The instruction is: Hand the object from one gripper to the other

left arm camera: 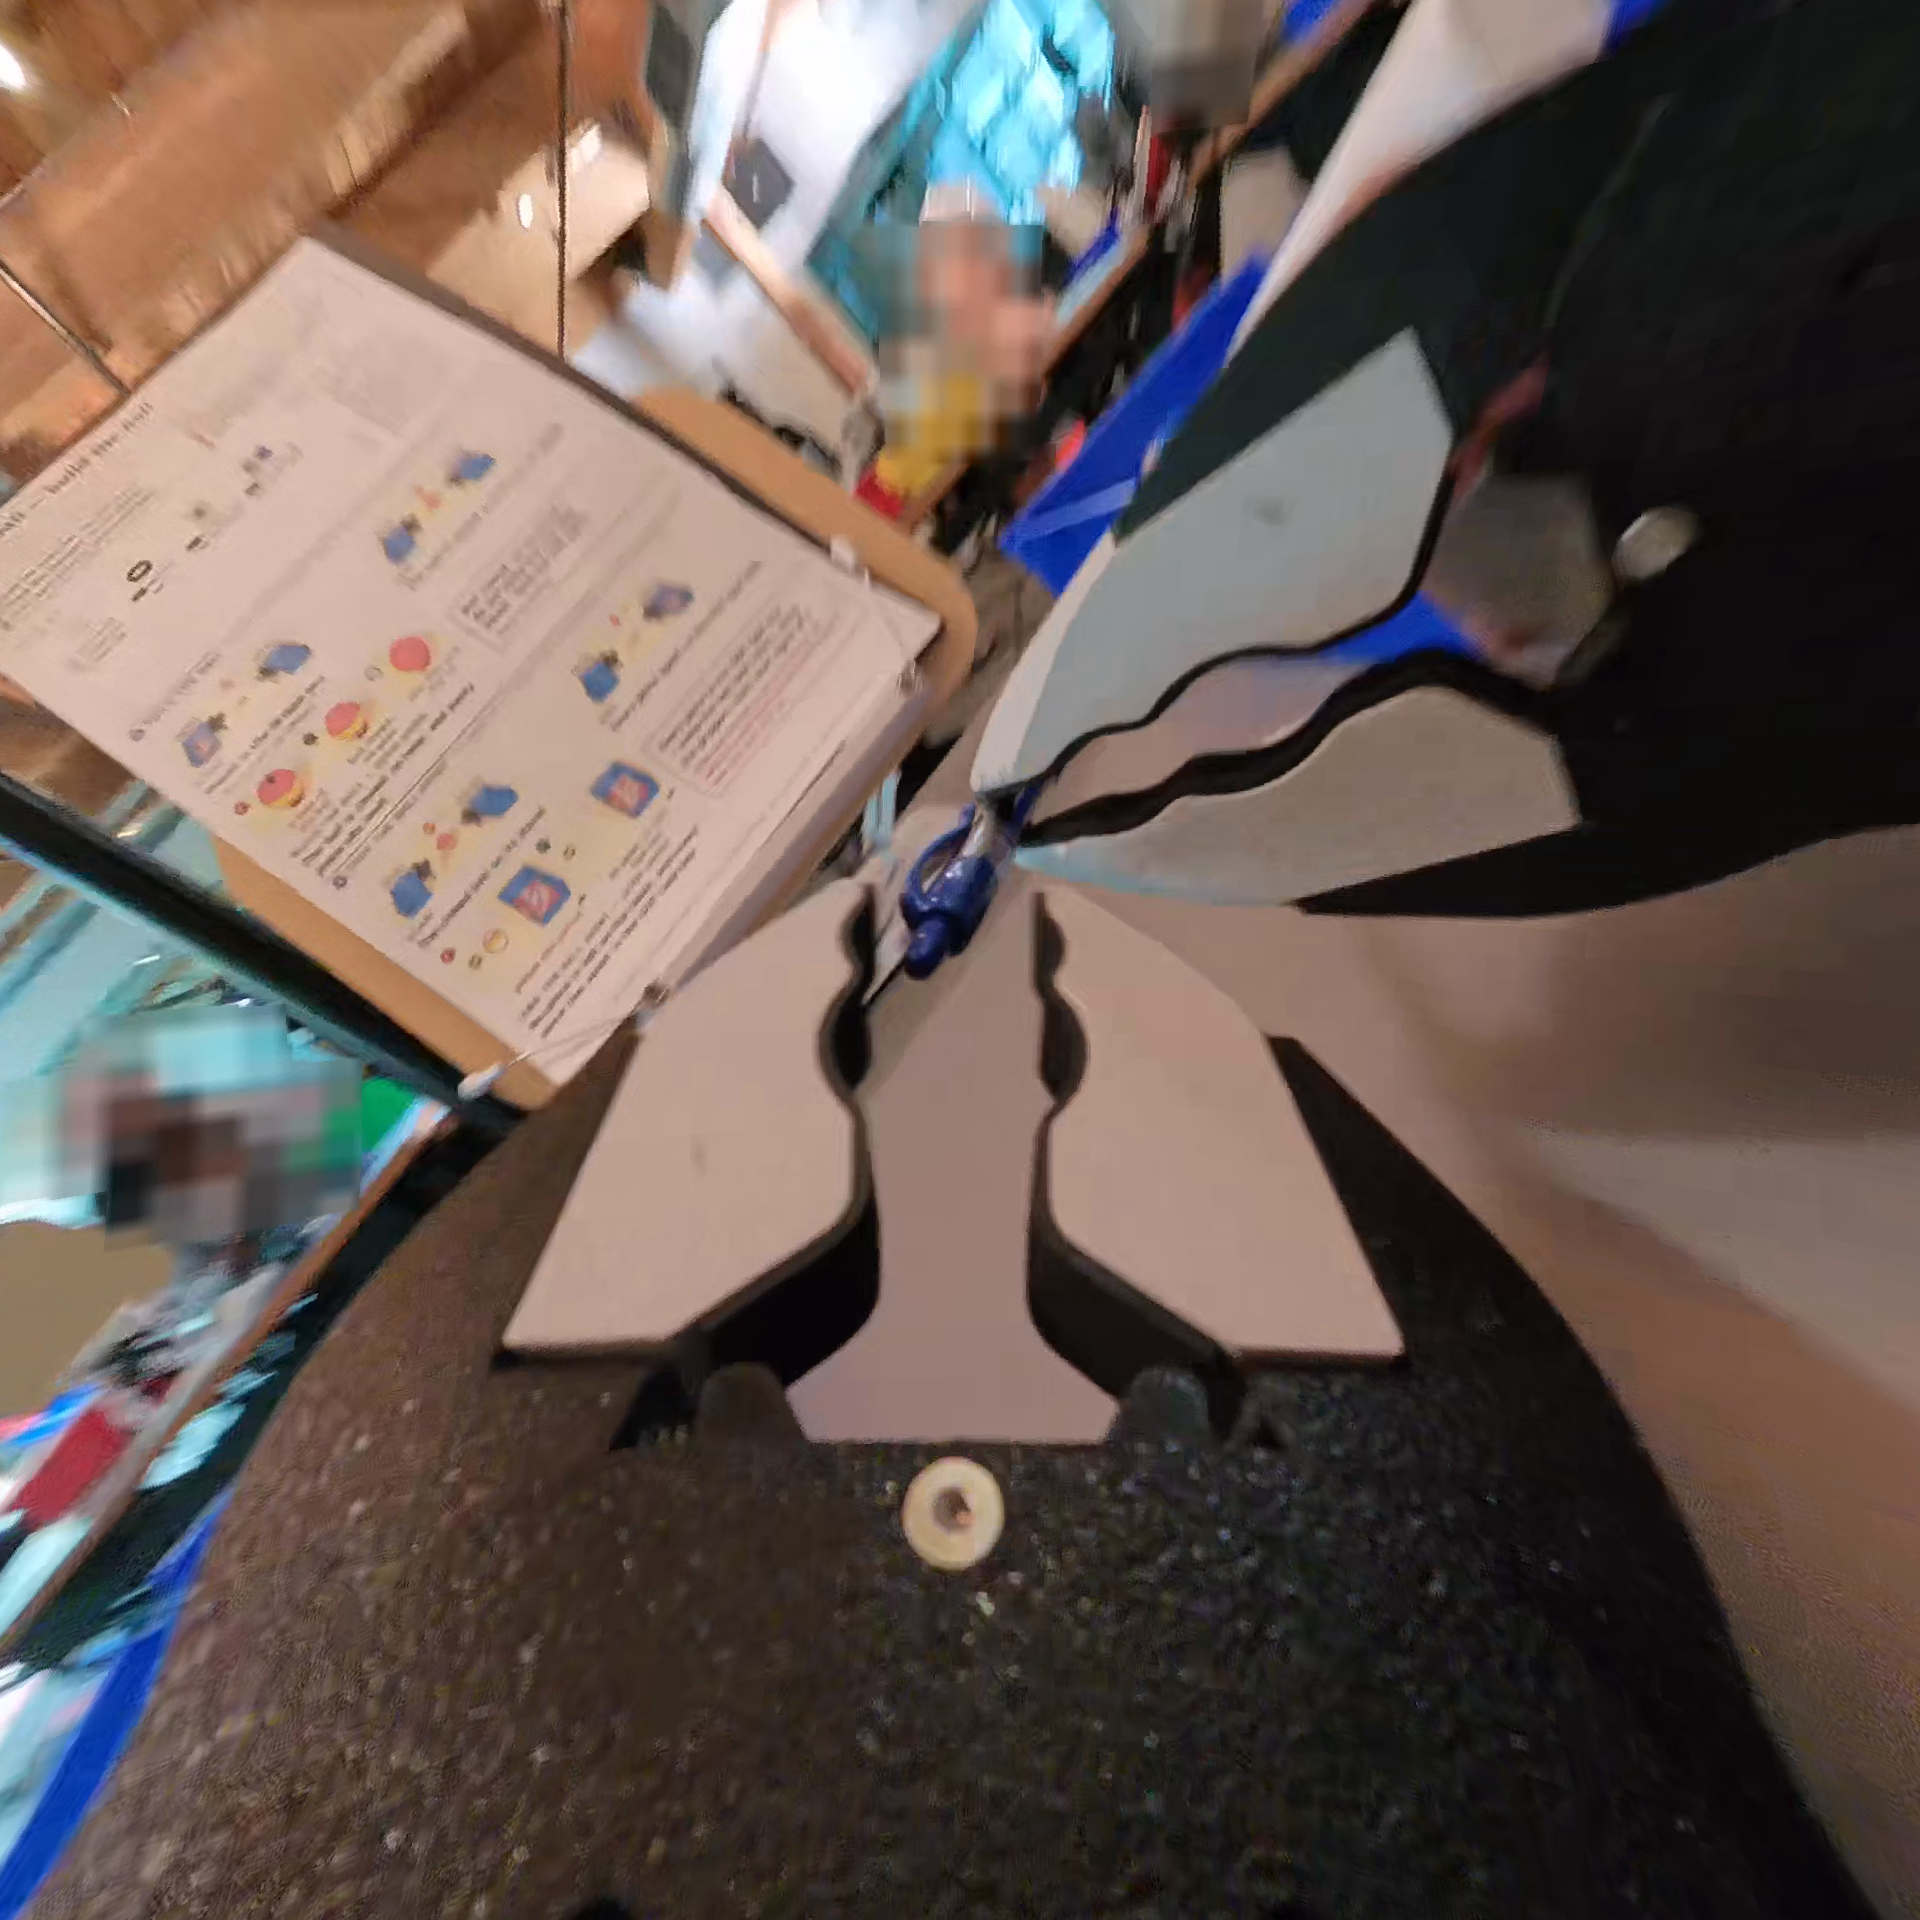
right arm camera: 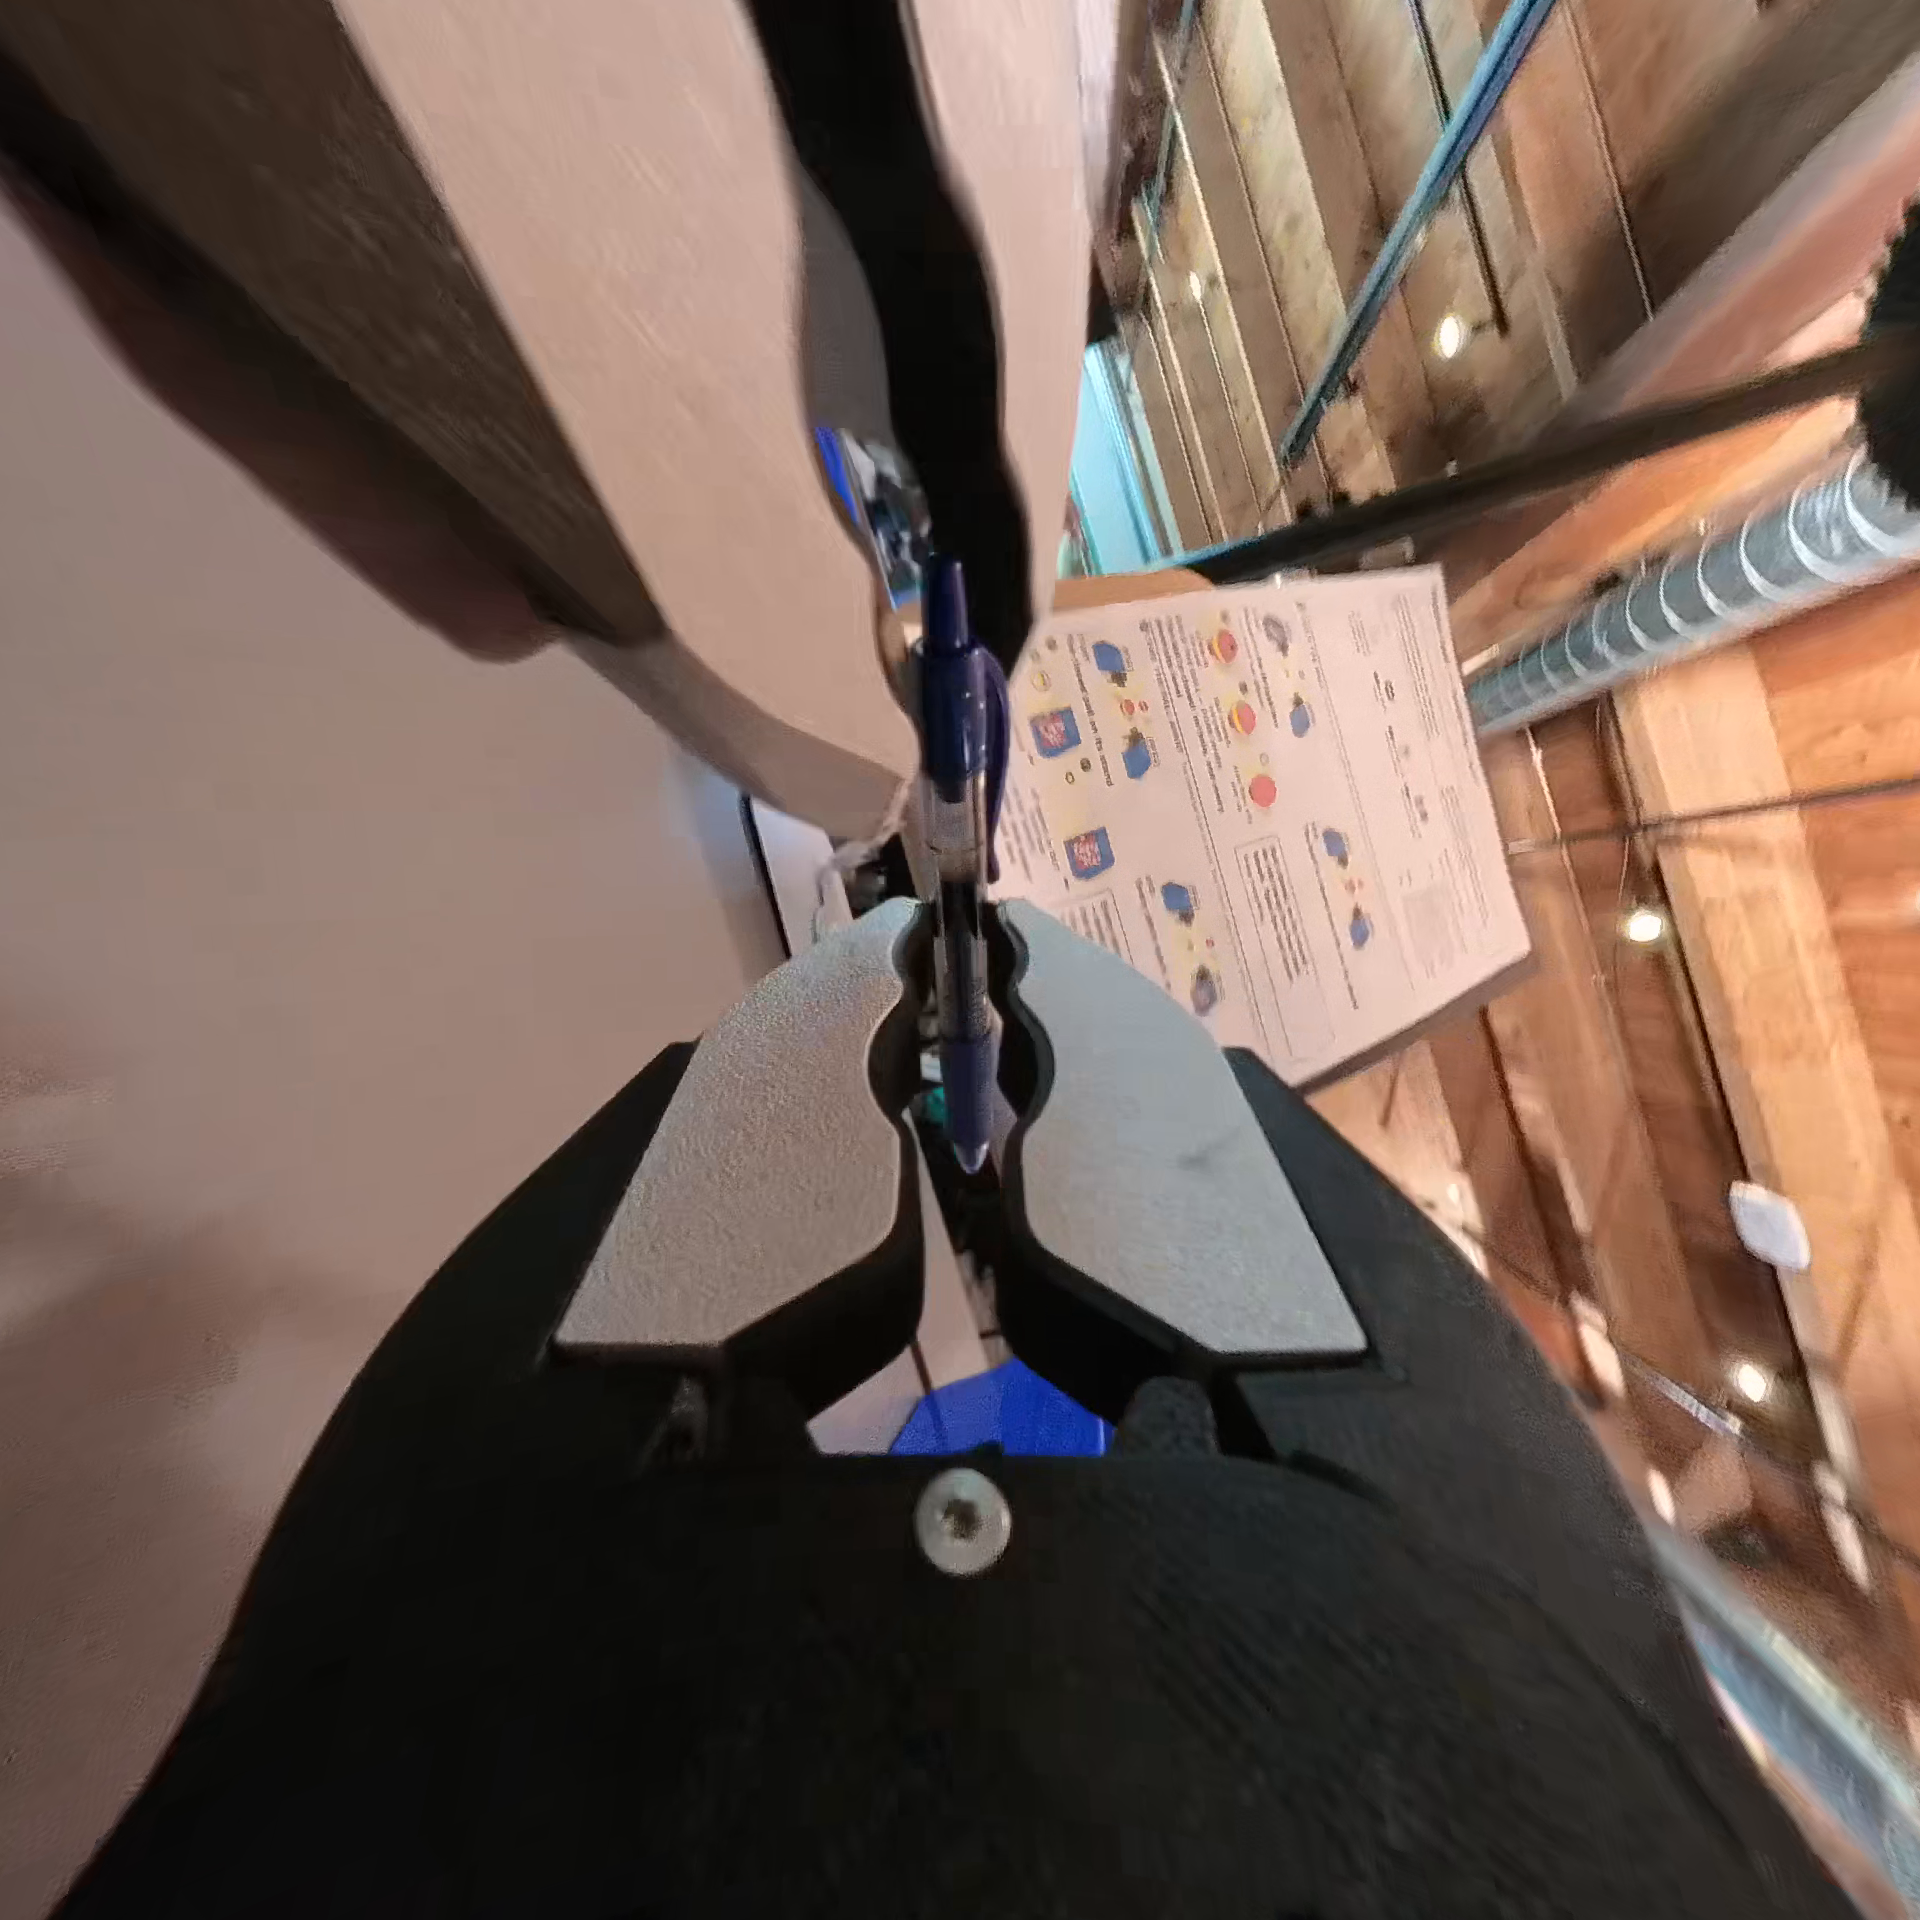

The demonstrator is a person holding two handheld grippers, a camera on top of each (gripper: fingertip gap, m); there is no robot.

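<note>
Nearest the lens in the right wrist view, the right gripper point(right arm camera: 961, 1023) fills the lower half with its black body and pale grey fingers point(right arm camera: 774, 1132), which are drawn in narrow around a blue pen point(right arm camera: 956, 790). The pen lies along the gap between them, its point aimed back toward the camera and its clear barrel, clip and blue push-button end reaching out past the fingertips. Just beyond, the left gripper point(right arm camera: 935, 582) comes down from the top of that view, and the pen's far end lies in the dark slot between its two fingers. In the left wrist view the left gripper point(left arm camera: 951, 920) shows its own pale fingers point(left arm camera: 707, 1132) held apart with a clear gap, the pen's blue button end point(left arm camera: 940, 899) sitting at their tips close to the left finger; whether that finger touches it cannot be told. The right gripper point(left arm camera: 1003, 821) enters there from the upper right, tips pinched on the pen. Behind both, a printed instruction sheet point(left arm camera: 436, 644) on a brown board leans at an angle. Farther back the room is blurred, with wooden planks point(right arm camera: 1714, 935) and a ribbed metal duct point(right arm camera: 1704, 603).
</note>
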